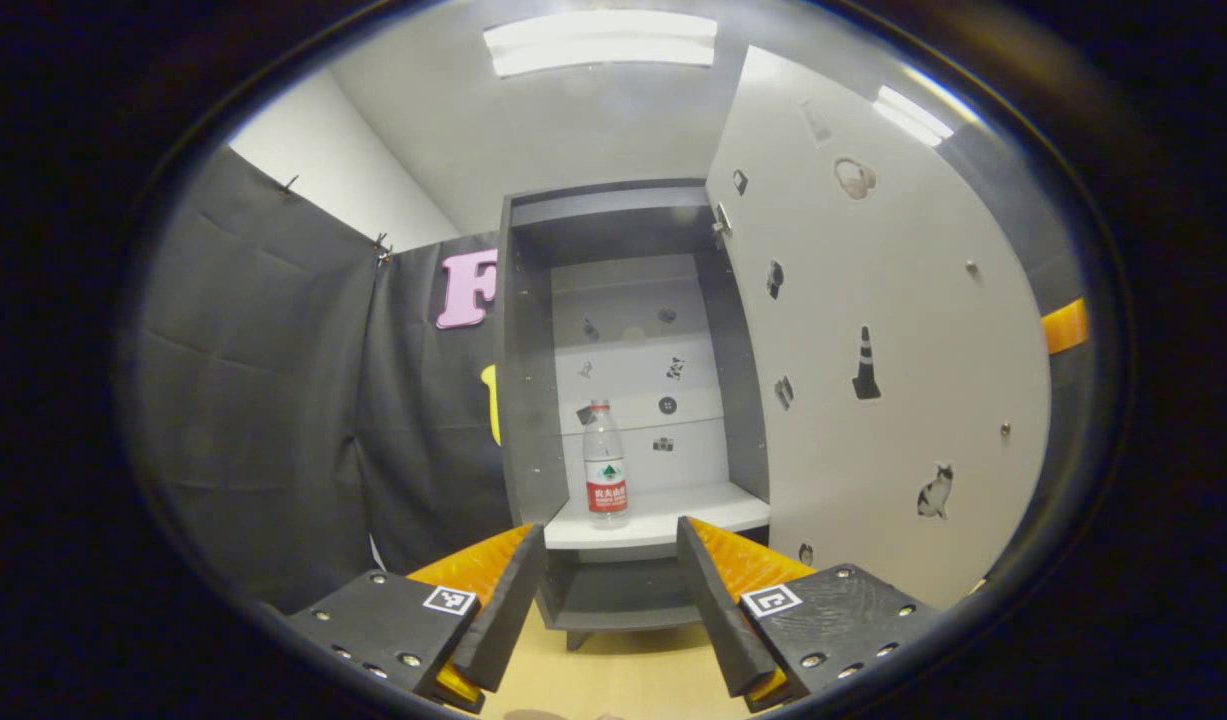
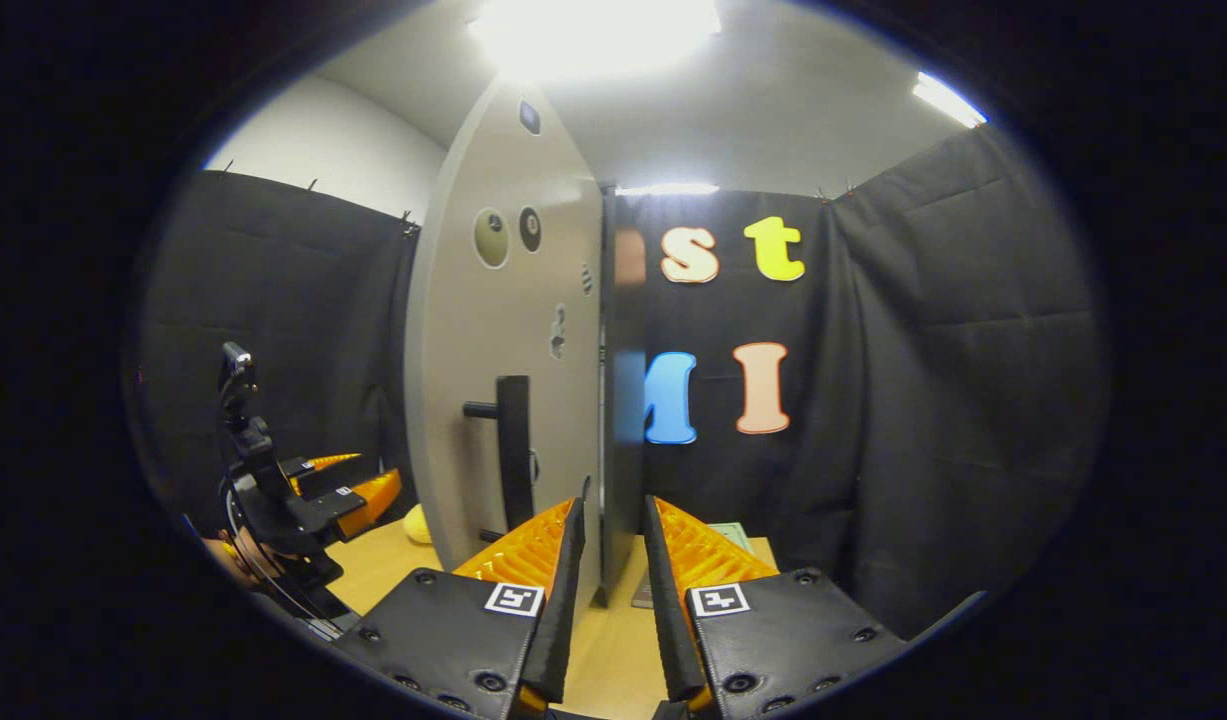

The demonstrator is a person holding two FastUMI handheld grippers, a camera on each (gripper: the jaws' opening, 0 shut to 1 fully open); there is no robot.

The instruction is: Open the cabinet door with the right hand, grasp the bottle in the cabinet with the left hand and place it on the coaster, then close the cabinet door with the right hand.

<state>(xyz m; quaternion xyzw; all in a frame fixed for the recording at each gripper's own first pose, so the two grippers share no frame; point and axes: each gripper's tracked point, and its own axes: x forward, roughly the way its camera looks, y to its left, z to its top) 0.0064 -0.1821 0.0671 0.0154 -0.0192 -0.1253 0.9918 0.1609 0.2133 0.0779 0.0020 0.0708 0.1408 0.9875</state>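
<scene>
Grey cabinet (image 1: 533,400) stands on the wooden counter (image 1: 613,670) with its door (image 1: 873,350) swung wide. A clear water bottle (image 1: 605,465) with a red label stands upright on the white shelf (image 1: 673,515) inside. The left tongs (image 1: 611,570) are spread, apart from the bottle. The right tongs (image 2: 611,560) straddle the door's edge (image 2: 609,400), slightly parted; contact cannot be told. A black handle (image 2: 513,450) sits beside them.

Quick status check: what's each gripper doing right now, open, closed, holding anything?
Left gripper: open, holding nothing, facing the bottle on the shelf.
Right gripper: open, fingers either side of the cabinet door edge, not pressing it.
</scene>
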